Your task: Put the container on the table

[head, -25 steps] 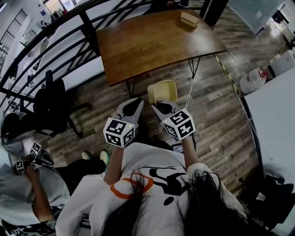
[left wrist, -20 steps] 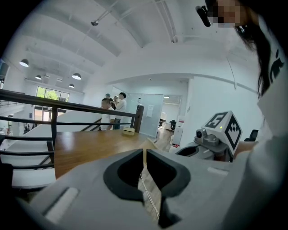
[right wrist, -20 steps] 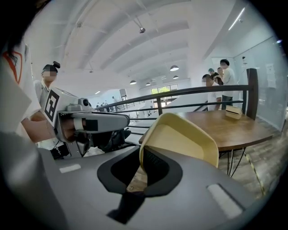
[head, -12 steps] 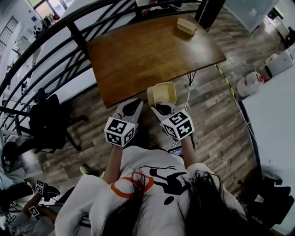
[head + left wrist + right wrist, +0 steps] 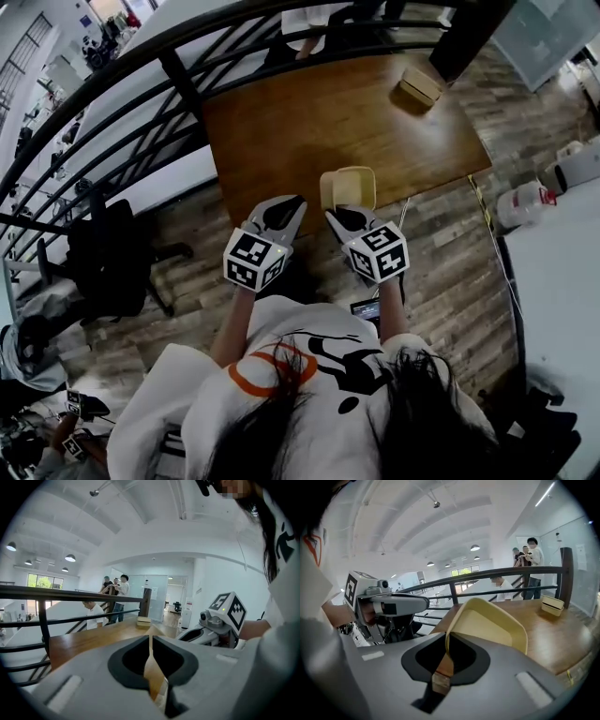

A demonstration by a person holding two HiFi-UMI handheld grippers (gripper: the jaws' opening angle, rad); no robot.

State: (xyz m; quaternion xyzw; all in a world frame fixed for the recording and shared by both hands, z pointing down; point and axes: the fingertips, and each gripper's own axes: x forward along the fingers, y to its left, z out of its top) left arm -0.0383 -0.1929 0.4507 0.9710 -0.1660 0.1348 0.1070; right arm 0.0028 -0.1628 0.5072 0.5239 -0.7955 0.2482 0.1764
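Container (image 5: 349, 187) rim sits pinched in right gripper (image 5: 334, 216) jaws; left gripper (image 5: 296, 202) jaws closed, empty.

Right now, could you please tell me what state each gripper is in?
Left gripper: closed, holding nothing.
Right gripper: closed on the rim of the yellow container.
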